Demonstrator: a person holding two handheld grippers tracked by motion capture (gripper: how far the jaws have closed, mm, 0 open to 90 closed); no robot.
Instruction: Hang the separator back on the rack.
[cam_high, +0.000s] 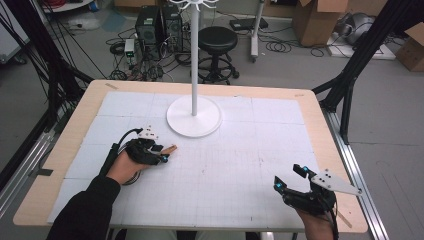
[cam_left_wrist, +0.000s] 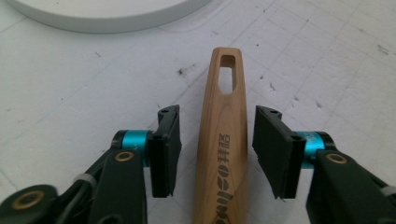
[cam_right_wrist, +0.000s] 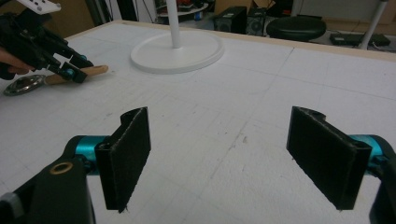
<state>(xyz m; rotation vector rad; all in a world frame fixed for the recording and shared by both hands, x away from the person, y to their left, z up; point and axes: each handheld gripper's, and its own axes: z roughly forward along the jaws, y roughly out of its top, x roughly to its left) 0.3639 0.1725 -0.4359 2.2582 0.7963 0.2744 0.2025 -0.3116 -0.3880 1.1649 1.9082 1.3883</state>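
A utensil with a wooden handle lies flat on the white gridded mat, its slotted end pointing toward the stand. My left gripper is open and straddles that handle, with a gap between each pad and the wood. From above, the left gripper sits left of centre with the handle tip poking out. The right gripper view shows the left gripper, the handle and the utensil's round metal head. My right gripper is wide open over bare mat at the front right.
A white stand with a round base and a tall pole rises at the mat's back centre. The wooden table edge frames the mat. Behind the table stand a black stool, computer towers and cardboard boxes.
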